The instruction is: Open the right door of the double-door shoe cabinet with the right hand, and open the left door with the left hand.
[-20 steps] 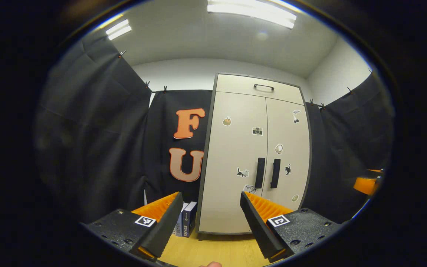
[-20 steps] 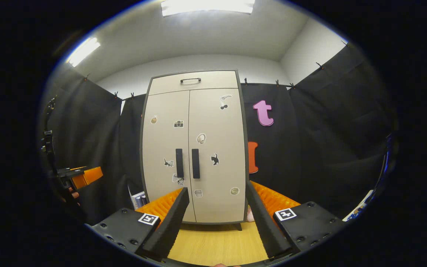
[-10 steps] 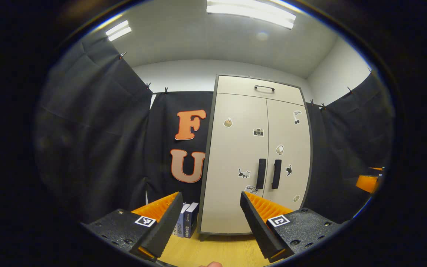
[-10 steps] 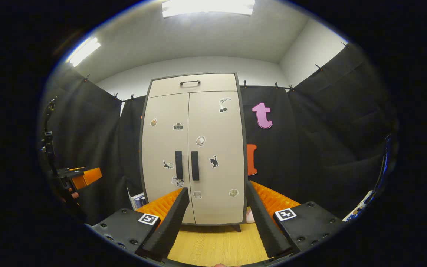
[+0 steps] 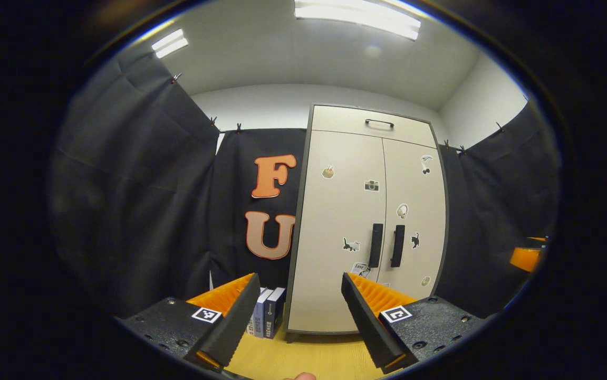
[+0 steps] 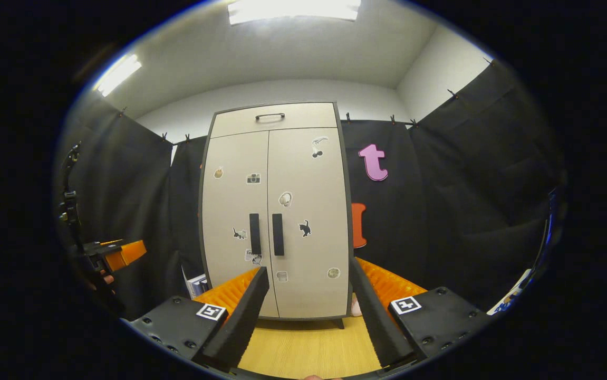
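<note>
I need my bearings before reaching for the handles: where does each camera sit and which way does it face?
Left gripper view: rides the left gripper, facing the shoe cabinet from its left; own open fingers and a fingertip show.
Right gripper view: rides the right gripper, facing the cabinet nearly head-on; own open fingers show.
Shared: both closed doors, both handles, the wooden floor.

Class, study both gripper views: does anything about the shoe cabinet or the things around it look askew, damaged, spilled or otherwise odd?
Nothing stands out. The shoe cabinet stands upright on the wooden floor, both doors shut and flush, handles side by side. A few books stand upright beside it. Both grippers' jaws are open, well short of it.
</note>
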A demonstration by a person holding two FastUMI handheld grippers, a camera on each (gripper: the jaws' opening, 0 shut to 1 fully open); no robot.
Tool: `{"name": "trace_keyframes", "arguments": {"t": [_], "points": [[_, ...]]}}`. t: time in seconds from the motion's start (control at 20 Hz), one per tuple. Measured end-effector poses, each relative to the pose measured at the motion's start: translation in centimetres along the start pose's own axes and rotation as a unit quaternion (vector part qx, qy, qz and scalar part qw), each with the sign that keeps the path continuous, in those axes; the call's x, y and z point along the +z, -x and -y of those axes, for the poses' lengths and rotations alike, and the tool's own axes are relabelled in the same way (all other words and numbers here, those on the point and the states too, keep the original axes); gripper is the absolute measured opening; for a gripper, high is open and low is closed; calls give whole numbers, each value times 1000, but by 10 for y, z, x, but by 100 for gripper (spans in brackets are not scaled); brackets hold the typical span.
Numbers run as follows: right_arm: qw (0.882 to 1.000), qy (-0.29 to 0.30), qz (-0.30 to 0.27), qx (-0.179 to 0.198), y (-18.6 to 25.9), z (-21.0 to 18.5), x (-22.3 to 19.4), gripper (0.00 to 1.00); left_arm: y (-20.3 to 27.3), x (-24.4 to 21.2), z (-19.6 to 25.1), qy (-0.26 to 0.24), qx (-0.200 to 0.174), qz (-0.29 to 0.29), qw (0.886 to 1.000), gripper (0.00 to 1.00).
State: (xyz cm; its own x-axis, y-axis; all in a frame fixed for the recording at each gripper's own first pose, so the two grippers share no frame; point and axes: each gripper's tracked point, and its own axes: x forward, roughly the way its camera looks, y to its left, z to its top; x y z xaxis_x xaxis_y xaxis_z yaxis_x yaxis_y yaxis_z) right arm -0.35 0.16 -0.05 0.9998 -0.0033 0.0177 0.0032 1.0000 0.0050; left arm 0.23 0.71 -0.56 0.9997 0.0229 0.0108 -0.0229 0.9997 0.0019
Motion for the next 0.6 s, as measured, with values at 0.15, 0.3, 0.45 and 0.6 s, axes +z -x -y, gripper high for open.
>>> {"name": "trace_keyframes", "arguments": {"t": [0.15, 0.3, 0.45, 0.6], "points": [[1000, 3, -2, -2, -9, 1, -2, 98, -2, -6, -1, -2, 0, -3, 1000, 94], [1000, -5, -12, 11, -29, -11, -5, 98, -1, -11, -10, -9, 11, -4, 1000, 94], [999, -6, -17, 32, -59, -29, 4, 99, 0, -20, -17, -7, 19, -8, 1000, 94], [999, 0, -13, 38, -100, -40, 17, 98, -2, -28, -24, -3, 23, -9, 1000, 92]]}}
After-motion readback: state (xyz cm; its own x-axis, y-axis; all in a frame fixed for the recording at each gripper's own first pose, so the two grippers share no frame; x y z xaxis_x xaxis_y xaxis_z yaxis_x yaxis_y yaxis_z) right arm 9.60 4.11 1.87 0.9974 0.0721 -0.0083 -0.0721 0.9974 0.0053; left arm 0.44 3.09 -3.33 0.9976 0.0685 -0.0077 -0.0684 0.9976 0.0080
